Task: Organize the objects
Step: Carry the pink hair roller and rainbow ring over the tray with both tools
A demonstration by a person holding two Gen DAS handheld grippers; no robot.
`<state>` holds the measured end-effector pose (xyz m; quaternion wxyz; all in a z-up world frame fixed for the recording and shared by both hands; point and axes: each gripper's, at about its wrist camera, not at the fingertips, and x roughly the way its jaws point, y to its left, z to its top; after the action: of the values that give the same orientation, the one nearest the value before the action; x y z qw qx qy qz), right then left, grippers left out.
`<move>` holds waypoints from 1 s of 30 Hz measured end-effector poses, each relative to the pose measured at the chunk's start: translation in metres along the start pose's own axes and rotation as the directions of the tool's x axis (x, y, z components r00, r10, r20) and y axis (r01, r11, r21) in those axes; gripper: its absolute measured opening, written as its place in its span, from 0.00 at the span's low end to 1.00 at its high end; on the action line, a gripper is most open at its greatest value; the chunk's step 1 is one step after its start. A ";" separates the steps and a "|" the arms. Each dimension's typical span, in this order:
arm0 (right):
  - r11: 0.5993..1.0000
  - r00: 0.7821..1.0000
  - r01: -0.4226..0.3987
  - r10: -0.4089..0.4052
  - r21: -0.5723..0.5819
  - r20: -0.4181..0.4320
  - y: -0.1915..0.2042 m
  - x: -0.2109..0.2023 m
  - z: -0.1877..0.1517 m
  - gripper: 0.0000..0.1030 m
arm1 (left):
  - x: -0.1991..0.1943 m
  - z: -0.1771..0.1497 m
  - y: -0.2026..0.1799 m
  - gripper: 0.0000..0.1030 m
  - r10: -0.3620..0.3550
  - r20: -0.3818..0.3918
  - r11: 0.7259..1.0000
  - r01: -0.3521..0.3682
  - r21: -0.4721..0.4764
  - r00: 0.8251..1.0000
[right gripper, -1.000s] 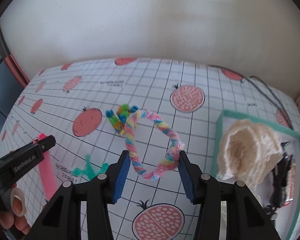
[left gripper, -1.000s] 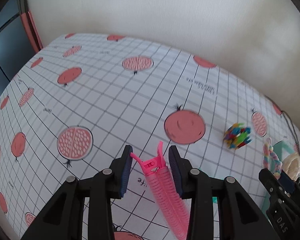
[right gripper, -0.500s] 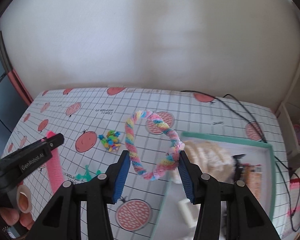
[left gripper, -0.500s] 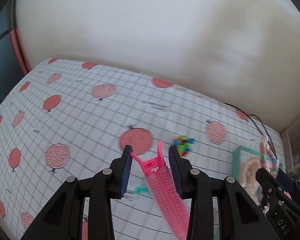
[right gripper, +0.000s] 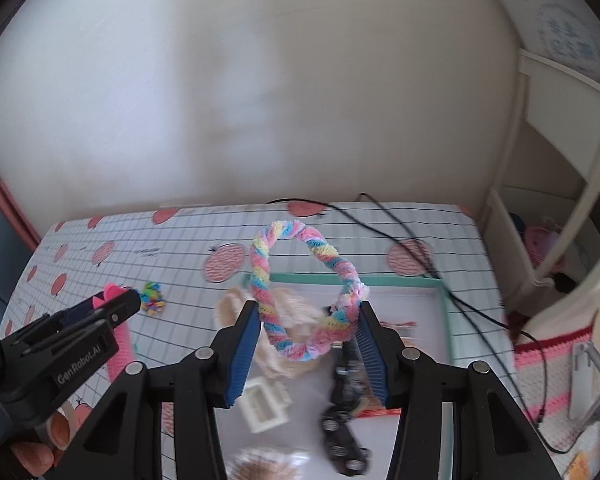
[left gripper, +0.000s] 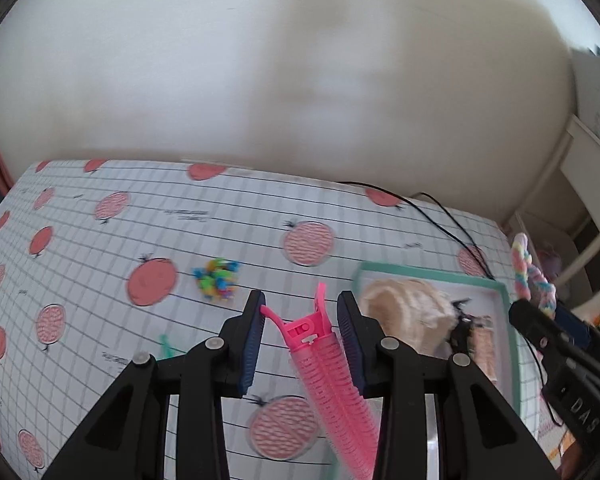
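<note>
My left gripper [left gripper: 301, 309] is shut on a pink hair-roller clip [left gripper: 330, 376], held above the table with its forked end pointing forward. My right gripper [right gripper: 306, 322] is shut on a pastel braided headband [right gripper: 304, 292], a loop standing up between the fingers. It hangs over a white tray with a teal rim [right gripper: 444, 312]. The tray holds a cream fluffy scrunchie [right gripper: 292, 312], a white rectangular clip [right gripper: 264, 402] and a black clip [right gripper: 342, 436]. A small bunch of multicoloured hair ties [left gripper: 216, 280] lies on the pomegranate-print tablecloth [left gripper: 100, 272]. The tray rim [left gripper: 428, 271] sits just right of the left gripper.
A green hair clip [left gripper: 166, 346] lies on the cloth behind the left gripper's finger. A black cable [right gripper: 400, 232] runs across the table's far right past the tray. A white shelf unit [right gripper: 548, 216] stands at the right. The wall is close behind the table.
Both grippers have lifted and swung right with their loads. The headband now hangs over the tray instead of the cloth, and the tray has come into the left wrist view.
</note>
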<state>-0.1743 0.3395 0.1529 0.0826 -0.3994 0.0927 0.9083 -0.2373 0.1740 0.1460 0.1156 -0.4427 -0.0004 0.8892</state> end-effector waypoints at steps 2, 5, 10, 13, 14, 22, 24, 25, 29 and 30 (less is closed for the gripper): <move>1.000 1.000 0.011 -0.012 0.013 0.003 -0.012 -0.005 0.000 0.49 | 0.000 -0.002 -0.013 0.37 -0.025 -0.006 1.000 0.025 0.019 1.000; 0.999 1.000 0.029 -0.029 0.032 0.004 -0.030 -0.008 -0.001 0.49 | 0.001 -0.006 -0.031 0.37 -0.062 -0.019 0.997 0.062 0.045 0.998; 0.997 0.998 0.057 -0.055 0.056 -0.033 -0.050 0.000 -0.006 0.49 | 0.011 -0.017 -0.054 0.37 -0.110 -0.071 0.990 0.116 0.082 0.991; 0.995 0.994 0.073 -0.067 0.070 -0.089 -0.059 0.015 -0.014 0.49 | 0.021 -0.026 -0.064 0.37 -0.135 -0.115 0.986 0.145 0.084 0.984; 0.995 0.992 0.074 -0.066 0.070 -0.107 -0.062 0.021 -0.017 0.49 | 0.024 -0.030 -0.068 0.37 -0.121 -0.118 0.986 0.133 0.101 0.986; 0.993 0.979 0.085 -0.067 0.087 -0.194 -0.071 0.050 -0.036 0.49 | 0.040 -0.050 -0.095 0.38 -0.068 -0.156 0.976 0.097 0.193 0.985; 0.993 0.975 0.085 -0.066 0.087 -0.210 -0.072 0.056 -0.039 0.50 | 0.042 -0.053 -0.099 0.38 -0.061 -0.160 0.974 0.094 0.205 0.985; 0.992 0.974 0.087 -0.066 0.088 -0.218 -0.073 0.058 -0.040 0.50 | 0.043 -0.054 -0.100 0.38 -0.059 -0.162 0.973 0.093 0.210 0.985; 0.992 0.968 0.085 -0.060 0.092 -0.245 -0.075 0.068 -0.045 0.50 | 0.051 -0.060 -0.104 0.38 -0.052 -0.177 0.972 0.091 0.217 0.983; 0.992 0.966 0.084 -0.058 0.092 -0.251 -0.075 0.069 -0.046 0.50 | 0.053 -0.061 -0.105 0.38 -0.048 -0.181 0.972 0.088 0.219 0.982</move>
<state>-0.1707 0.4064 0.0634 0.1232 -0.5081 0.1340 0.8419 -0.1986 0.2810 0.0778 0.1952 -0.5026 0.0959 0.8367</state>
